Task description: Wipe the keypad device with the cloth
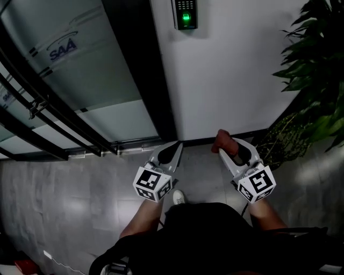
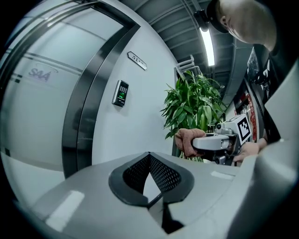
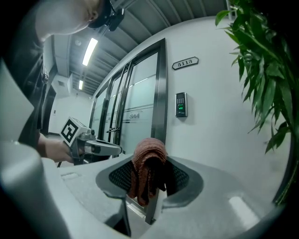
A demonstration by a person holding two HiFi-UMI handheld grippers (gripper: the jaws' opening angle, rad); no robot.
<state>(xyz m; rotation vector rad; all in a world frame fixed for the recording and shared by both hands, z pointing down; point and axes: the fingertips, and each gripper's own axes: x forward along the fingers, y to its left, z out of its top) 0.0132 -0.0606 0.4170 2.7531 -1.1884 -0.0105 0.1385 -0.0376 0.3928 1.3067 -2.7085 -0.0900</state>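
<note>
The keypad device (image 1: 185, 13) hangs high on the white wall, a green light glowing on it; it also shows in the left gripper view (image 2: 121, 93) and in the right gripper view (image 3: 181, 104). My right gripper (image 1: 228, 146) is shut on a reddish-brown cloth (image 3: 148, 167), which bulges out between its jaws (image 1: 223, 140). My left gripper (image 1: 173, 151) is shut with nothing in it, held low beside the right one. Both grippers are well below the keypad and apart from the wall.
A dark metal door frame (image 1: 141, 70) with frosted glass panels (image 1: 80, 53) stands left of the keypad. A leafy potted plant (image 1: 317, 80) fills the right side. A room number plate (image 3: 185, 62) is above the keypad. Grey tiled floor (image 1: 64, 193) lies below.
</note>
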